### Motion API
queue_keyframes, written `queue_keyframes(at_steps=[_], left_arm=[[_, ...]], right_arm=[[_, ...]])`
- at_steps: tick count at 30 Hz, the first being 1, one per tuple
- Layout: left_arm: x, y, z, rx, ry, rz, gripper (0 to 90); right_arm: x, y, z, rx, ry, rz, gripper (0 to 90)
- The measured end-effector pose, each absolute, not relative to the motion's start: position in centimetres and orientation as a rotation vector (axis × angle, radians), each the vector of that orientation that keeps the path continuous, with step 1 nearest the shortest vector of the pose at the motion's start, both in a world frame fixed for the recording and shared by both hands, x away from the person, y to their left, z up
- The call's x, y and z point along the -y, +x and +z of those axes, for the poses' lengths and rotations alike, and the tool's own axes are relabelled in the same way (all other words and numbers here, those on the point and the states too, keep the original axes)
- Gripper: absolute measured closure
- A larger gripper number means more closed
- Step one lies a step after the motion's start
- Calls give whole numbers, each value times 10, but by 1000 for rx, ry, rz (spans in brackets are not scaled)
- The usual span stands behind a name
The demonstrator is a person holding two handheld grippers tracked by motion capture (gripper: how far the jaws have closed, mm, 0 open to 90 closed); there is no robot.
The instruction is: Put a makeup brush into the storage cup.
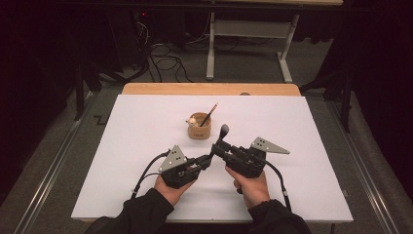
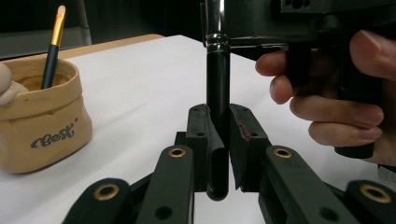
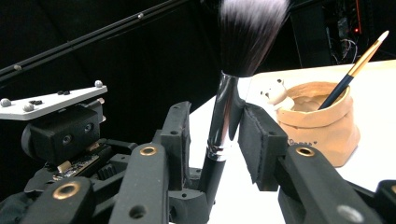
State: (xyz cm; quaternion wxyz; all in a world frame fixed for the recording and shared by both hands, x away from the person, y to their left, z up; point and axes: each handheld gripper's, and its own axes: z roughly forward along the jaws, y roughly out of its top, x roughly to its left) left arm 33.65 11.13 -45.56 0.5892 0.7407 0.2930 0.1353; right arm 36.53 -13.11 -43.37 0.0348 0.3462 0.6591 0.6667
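Only writing I can read is "Best" in dark script on the tan pouch-style cup [image 2: 39, 119] out on the white desk [image 1: 302, 146]. My left tool [image 2: 218, 140] is pinching the black handle of the makeup brush [image 2: 217, 79], upright between both tools in front of the cup. My right tool [image 3: 215, 135] sits spread around the silver ferrule, one pad touching. Bristles are blurry and cut off up top. A pencil-like brush [image 3: 355, 77] stands in the cup.
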Motion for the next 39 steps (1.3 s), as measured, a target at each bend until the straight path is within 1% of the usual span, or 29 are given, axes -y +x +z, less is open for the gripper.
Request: queue_keyframes(at_steps=[26, 39], left_arm=[[-111, 336, -456, -676, 1722, 310, 793], [-111, 337, -456, -678, 1726, 303, 792]], right_arm=[[130, 366, -437, -2034, 1079, 2065, 769], [130, 366, -437, -2039, 1085, 2064, 781]])
